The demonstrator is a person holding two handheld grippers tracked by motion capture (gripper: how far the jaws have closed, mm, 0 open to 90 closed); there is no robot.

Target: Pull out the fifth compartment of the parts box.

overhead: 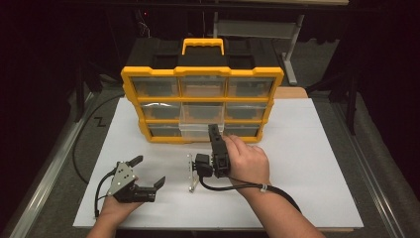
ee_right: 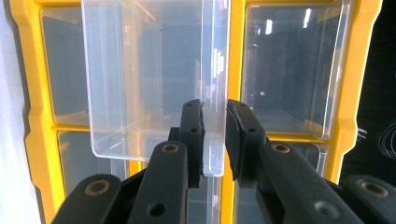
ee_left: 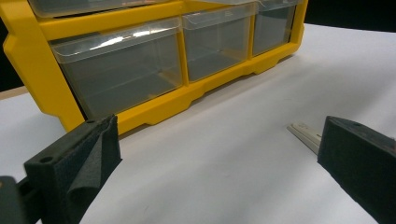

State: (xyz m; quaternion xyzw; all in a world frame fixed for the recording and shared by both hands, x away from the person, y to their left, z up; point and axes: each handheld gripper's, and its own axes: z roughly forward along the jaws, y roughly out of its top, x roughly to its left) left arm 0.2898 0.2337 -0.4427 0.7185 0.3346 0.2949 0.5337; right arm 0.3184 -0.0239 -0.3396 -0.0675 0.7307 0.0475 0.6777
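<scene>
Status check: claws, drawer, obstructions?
Right claw shut on clear drawer front lip, drawer part-out. Left claw open, idle on table. Metal bracket lies nearby, not blocking.

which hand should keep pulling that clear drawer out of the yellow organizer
Right. The right gripper is clamped on the clear drawer, already partly out of the yellow organizer. The left gripper rests open on the table, off to the side.
</scene>
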